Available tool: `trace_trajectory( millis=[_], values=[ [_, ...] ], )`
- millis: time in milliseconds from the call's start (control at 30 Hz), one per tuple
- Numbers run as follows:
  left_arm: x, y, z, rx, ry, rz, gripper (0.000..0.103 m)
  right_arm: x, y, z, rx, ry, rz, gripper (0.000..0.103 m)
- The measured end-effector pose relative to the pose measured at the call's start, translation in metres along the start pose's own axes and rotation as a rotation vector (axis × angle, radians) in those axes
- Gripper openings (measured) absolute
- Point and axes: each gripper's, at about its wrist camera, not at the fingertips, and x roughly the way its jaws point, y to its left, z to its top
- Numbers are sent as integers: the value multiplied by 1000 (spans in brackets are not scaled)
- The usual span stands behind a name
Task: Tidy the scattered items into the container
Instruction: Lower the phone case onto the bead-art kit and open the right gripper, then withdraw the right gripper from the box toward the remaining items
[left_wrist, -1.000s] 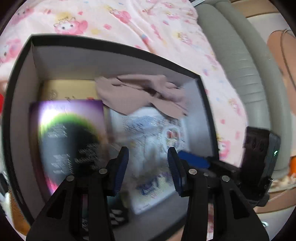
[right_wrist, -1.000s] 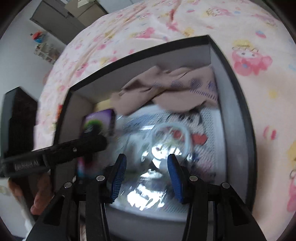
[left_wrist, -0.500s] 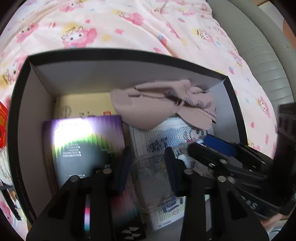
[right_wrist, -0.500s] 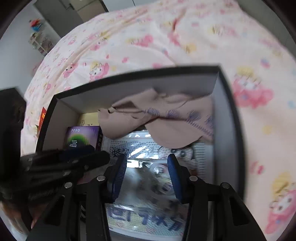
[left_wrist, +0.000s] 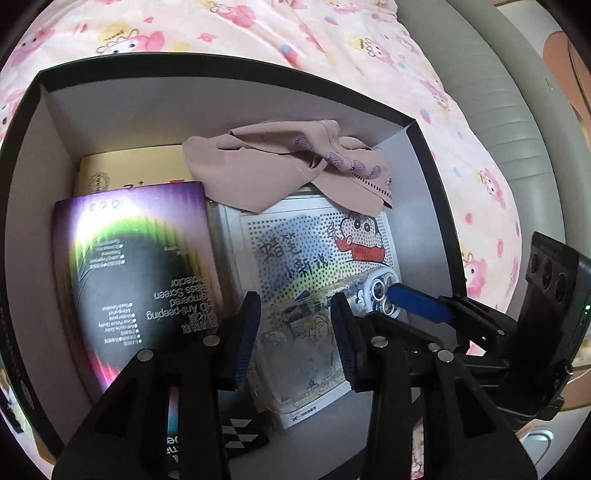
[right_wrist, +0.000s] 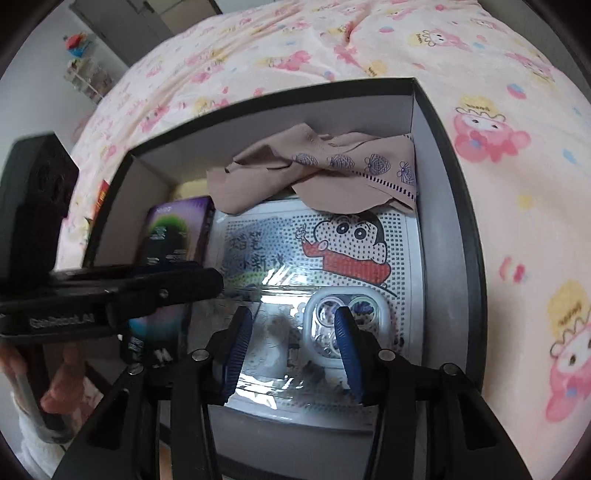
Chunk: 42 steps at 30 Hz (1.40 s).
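Both grippers hang over the open black box (left_wrist: 236, 70), which sits on the pink cartoon bedsheet (left_wrist: 332, 37). The left gripper (left_wrist: 295, 328) has its jaws parted wide with nothing between them, and the right gripper (right_wrist: 291, 343) is likewise spread and empty. That fits a release: the clear phone case (right_wrist: 325, 328) lies flat directly under both sets of fingers, on top of the cartoon bead board (right_wrist: 332, 240), probably laid there because the board gives a broad level surface.

The purple screen-protector box (left_wrist: 136, 269) stands against the left wall, packed beside the board to save room. A yellow box (left_wrist: 122, 170) lies behind it. The beige cloth (left_wrist: 288, 166) is draped over the far end, soft stuff on top of hard.

Compared with 1 second ago, the views are sharp rather than smeared, so the hands have slowed. The right gripper has come in closer beside the left, and the contents sit as before.
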Motion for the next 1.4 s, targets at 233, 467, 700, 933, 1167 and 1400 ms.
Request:
trace_trajectory(
  millis=[233, 467, 700, 933, 1167, 1400],
  values=[
    [20, 11, 6, -129, 97, -182, 39, 6, 4, 9, -32, -67, -85, 42],
    [16, 10, 8, -128, 54, -114, 39, 17, -2, 13, -14, 8, -69, 42],
    [17, -1, -2, -119, 83, -185, 40, -5, 0, -9, -20, -22, -99, 42],
    [23, -21, -12, -53, 90, -126, 43, -60, -15, -23, 56, -214, -87, 42],
    [30, -28, -6, -59, 87, -132, 49, -54, -19, -17, 91, -193, -64, 42],
    [6, -59, -14, 82, -91, 133, 49, -50, -6, -19, 127, -215, -122, 42]
  ],
)
